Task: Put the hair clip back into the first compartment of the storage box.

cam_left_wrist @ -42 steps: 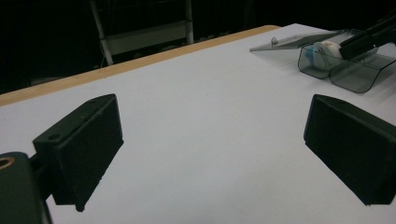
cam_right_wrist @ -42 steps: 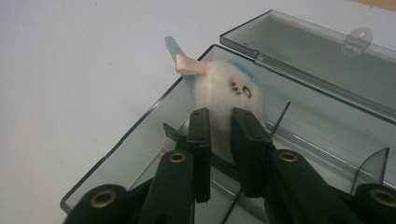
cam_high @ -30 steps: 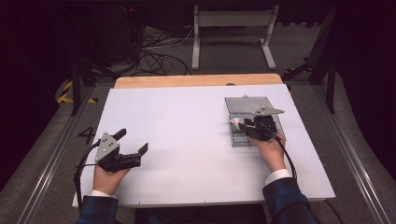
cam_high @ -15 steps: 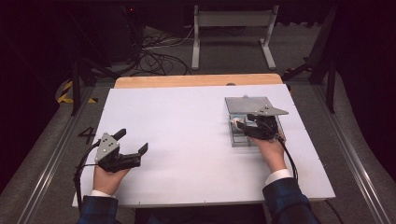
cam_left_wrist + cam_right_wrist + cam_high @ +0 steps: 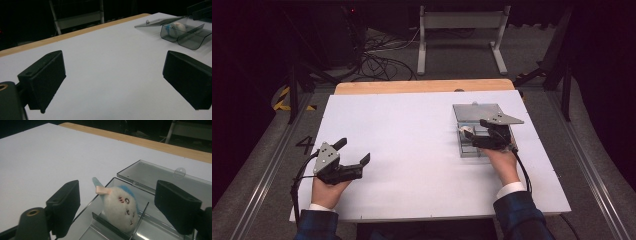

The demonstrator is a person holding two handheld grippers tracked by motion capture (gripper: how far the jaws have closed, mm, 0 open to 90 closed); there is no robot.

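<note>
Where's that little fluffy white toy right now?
The plush toy sits inside the open clear box on the table's right side, just ahead of the right gripper.

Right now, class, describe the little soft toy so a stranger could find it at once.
Start at the white table and go to the clear plastic box with its lid open, on the right side. In one compartment lies the soft toy: small, round, white and fluffy, with a blue patch and a stitched face.
</note>
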